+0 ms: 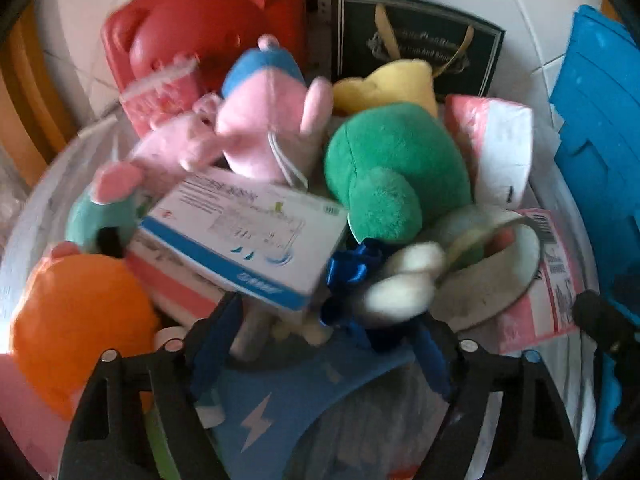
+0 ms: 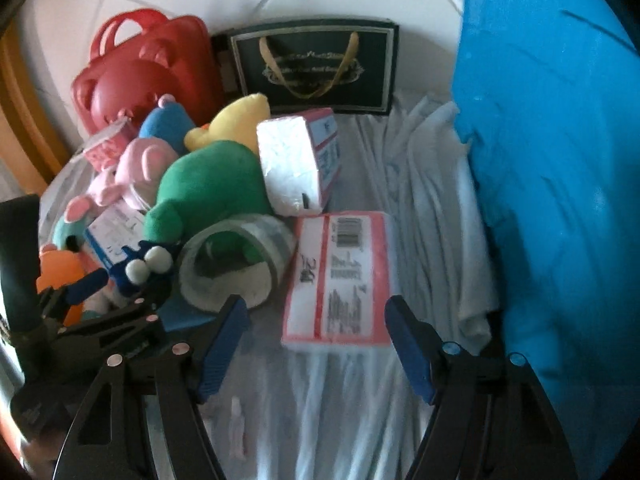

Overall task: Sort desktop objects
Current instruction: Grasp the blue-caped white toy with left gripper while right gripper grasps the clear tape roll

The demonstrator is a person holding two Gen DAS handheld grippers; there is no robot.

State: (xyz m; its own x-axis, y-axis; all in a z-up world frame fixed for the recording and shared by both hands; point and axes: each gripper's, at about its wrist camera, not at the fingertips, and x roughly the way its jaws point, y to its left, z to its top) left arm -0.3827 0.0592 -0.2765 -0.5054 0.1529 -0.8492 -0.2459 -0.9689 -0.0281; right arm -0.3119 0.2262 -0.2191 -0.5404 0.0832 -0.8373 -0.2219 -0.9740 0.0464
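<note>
My right gripper point(image 2: 316, 344) has its fingers released around the near end of a pink-edged packet point(image 2: 340, 276) on the table; my left gripper point(image 1: 332, 344) hangs released over a blue toy point(image 1: 356, 268). Beyond lie a white box point(image 1: 240, 236), a green plush point(image 2: 208, 188) and a red case point(image 2: 148, 68).

White-clothed table point(image 2: 344, 400) w/ plush toys point(image 2: 208, 188), tissue packs point(image 2: 340, 276), tape roll point(image 2: 236, 260).
</note>
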